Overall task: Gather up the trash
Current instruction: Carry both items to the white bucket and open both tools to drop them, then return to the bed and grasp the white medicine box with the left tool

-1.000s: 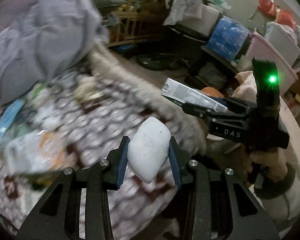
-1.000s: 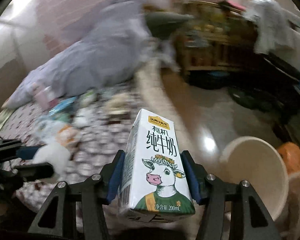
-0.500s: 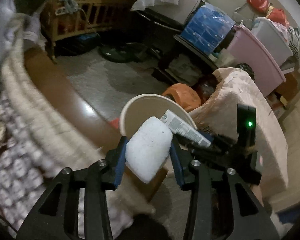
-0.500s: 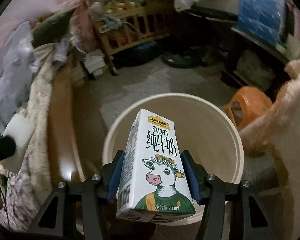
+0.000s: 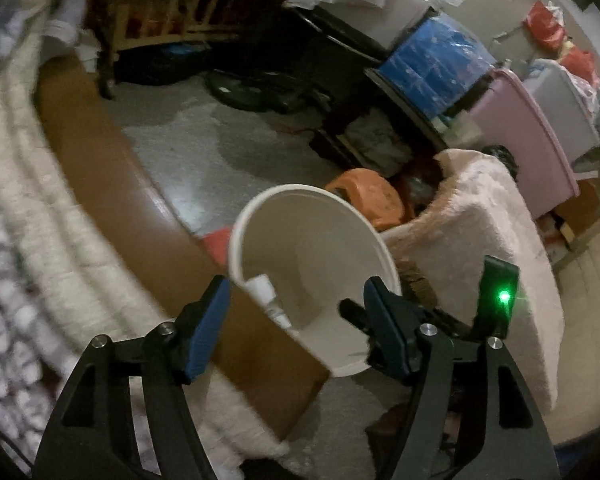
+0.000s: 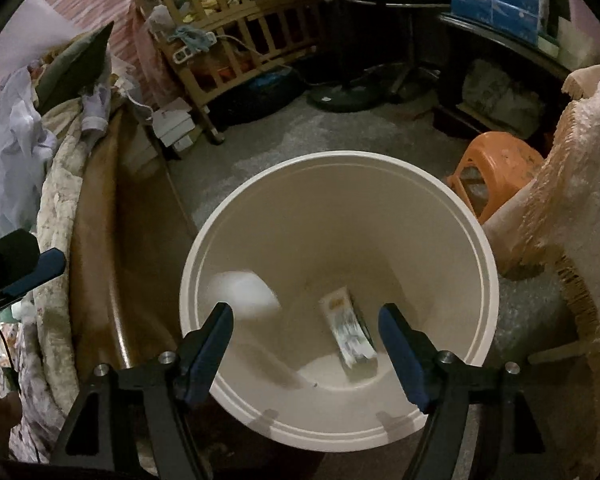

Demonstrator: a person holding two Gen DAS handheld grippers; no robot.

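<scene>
Below, two wrist views over the bin. Left view: the left gripper [image 5: 296,300] has just been opening; its jaws stand wide with nothing between them. Beyond and below the jaws sits the white bin [image 5: 236,240], beside the bed edge [image 5: 112,200]. The right gripper [image 5: 352,312] shows past the right jaw, over the bin. Right view: the right gripper [image 6: 306,330] has just been opening too, jaws wide and empty. Under the jaws, inside the bin [image 6: 340,436], the blurred white wad [image 6: 244,294] lies toward the left jaw and the carton [image 6: 350,330] toward the right jaw. An orange stool [image 6: 496,164] stands beyond the bin, right.
</scene>
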